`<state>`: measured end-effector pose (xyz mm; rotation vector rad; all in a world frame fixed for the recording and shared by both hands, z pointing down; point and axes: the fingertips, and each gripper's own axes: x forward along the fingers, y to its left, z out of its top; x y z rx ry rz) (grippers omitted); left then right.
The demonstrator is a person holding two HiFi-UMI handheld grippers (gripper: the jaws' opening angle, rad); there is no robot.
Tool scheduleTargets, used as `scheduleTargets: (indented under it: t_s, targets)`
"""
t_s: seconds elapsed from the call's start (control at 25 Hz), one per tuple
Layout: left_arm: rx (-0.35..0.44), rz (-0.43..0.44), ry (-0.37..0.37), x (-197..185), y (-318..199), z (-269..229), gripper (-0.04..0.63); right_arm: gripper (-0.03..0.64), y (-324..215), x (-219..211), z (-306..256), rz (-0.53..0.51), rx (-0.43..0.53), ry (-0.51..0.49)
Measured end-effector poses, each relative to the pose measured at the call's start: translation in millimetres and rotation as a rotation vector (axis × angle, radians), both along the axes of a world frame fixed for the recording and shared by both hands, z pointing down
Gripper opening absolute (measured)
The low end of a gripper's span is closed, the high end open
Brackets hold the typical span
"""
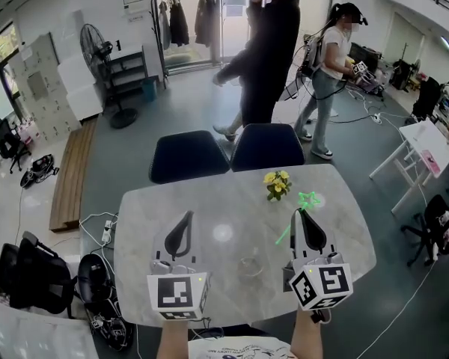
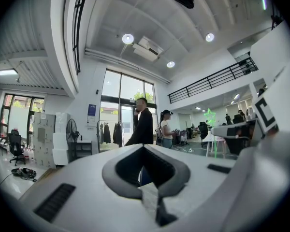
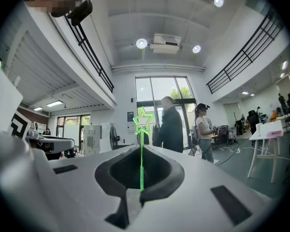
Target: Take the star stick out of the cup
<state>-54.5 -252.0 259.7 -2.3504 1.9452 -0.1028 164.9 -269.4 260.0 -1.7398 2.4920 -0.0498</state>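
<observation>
My right gripper (image 1: 301,215) (image 3: 135,190) is shut on the thin green star stick (image 1: 308,198) (image 3: 143,120). The stick rises from the closed jaws with its outline star on top, and its lower end hangs down to the left below the jaws. A clear cup (image 1: 249,264) stands on the marble table (image 1: 172,200) between the two grippers; the stick's lower end shows to the right of it. My left gripper (image 1: 185,217) (image 2: 149,190) is raised beside it, jaws shut with nothing in them. The star (image 2: 210,116) also glows at the right of the left gripper view.
A small bunch of yellow flowers (image 1: 277,184) stands on the table's far side. Two dark chairs (image 1: 188,155) (image 1: 268,146) are pushed in at the far edge. Beyond them a person in black (image 1: 268,51) and another person (image 1: 329,73) are on the floor.
</observation>
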Motion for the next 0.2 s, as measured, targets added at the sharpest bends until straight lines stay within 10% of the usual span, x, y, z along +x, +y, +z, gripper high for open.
scheduleTargets:
  t_s: [0.2]
  targets:
    - [-0.006, -0.003, 0.003, 0.1, -2.8, 6.6, -0.002, 0.026, -1.2, -1.2, 6.4, -0.002, -0.004, -0.001]
